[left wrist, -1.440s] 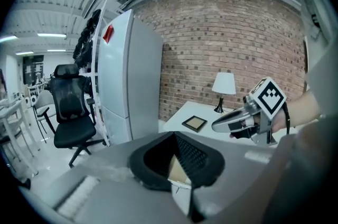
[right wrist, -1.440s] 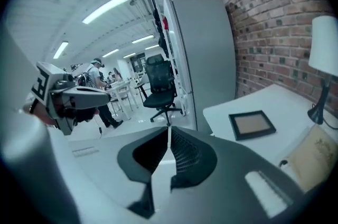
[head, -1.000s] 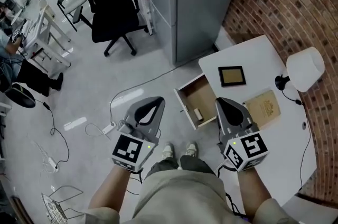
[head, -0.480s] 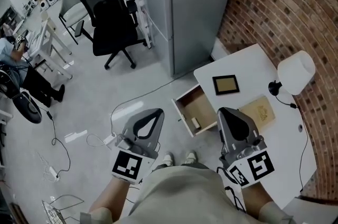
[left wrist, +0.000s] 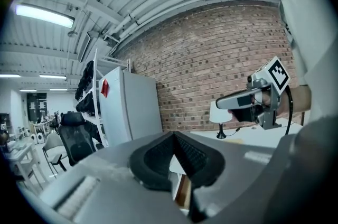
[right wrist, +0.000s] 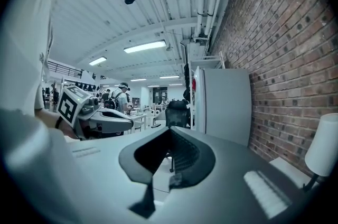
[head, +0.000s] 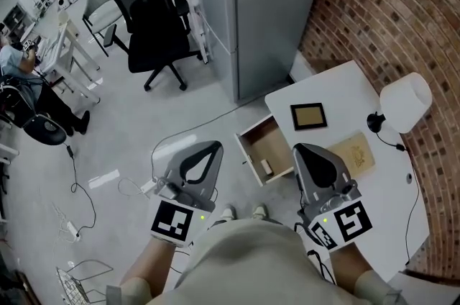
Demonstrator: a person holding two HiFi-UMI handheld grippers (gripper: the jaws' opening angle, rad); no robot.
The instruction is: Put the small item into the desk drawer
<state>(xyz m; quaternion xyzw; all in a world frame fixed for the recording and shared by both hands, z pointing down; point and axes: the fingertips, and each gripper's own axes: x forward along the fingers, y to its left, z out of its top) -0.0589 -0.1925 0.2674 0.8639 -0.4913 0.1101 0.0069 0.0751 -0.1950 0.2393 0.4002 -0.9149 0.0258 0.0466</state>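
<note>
The desk drawer (head: 275, 140) stands pulled out from the white desk (head: 338, 88), its wooden inside showing. A small pale item (head: 267, 167) lies in the drawer near its front left corner. My left gripper (head: 215, 145) hovers over the floor left of the drawer, jaws shut and empty; in the left gripper view its tips (left wrist: 174, 134) meet. My right gripper (head: 297, 147) hangs just right of the drawer over the desk's edge, also shut with nothing in it (right wrist: 169, 131).
On the desk sit a small framed picture (head: 309, 116), a tan book (head: 357, 152) and a white lamp (head: 405, 103). A grey cabinet (head: 273, 1) stands behind the desk by the brick wall. An office chair (head: 154, 16) and floor cables (head: 133, 185) are to the left.
Both grippers stay shut and close to my body. The head view has shifted a little, and the right gripper sits slightly lower and nearer to me than a second ago.
</note>
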